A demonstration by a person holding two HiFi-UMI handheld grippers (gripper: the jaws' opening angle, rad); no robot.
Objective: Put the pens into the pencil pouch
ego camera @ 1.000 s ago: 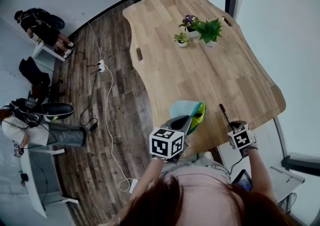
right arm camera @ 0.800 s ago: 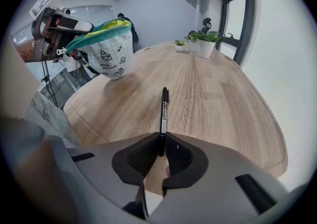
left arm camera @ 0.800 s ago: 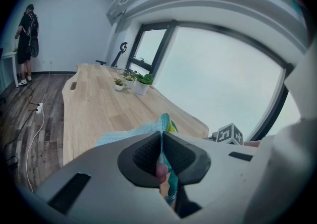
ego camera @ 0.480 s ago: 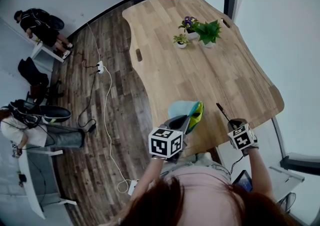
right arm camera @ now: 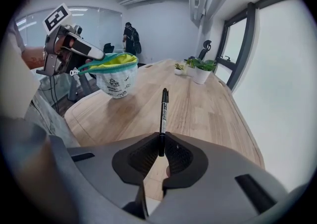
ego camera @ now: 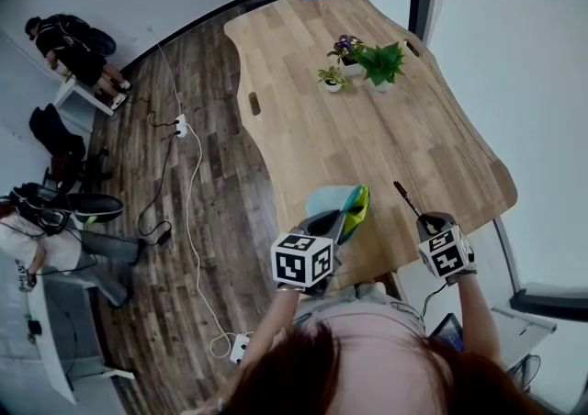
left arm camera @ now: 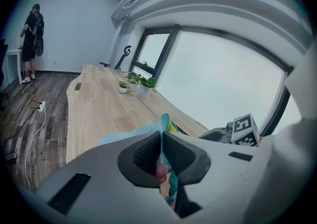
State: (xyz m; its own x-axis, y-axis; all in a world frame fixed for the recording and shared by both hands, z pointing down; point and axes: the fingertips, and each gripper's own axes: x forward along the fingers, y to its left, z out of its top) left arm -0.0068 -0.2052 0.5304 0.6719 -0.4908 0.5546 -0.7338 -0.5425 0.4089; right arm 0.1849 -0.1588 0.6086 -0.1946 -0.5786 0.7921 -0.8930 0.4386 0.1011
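Left gripper (left arm camera: 162, 156) clamps the teal pencil pouch (right arm camera: 116, 72) by its rim; right gripper (right arm camera: 160, 151), jaws just closing, pinches a black pen (right arm camera: 163, 114) above the wooden surface (ego camera: 367, 128).

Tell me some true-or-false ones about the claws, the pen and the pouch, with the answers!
1. The right claw holds a black pen. True; the claw has just been closing, with the pen between its jaws.
2. The left claw pinches the pencil pouch by its edge. True.
3. The pen is inside the pouch. False: it is outside, sticking out of the right claw.
4. The pouch is zipped shut. False: its top gapes open.
5. Potted plants stand on the wooden table. True.
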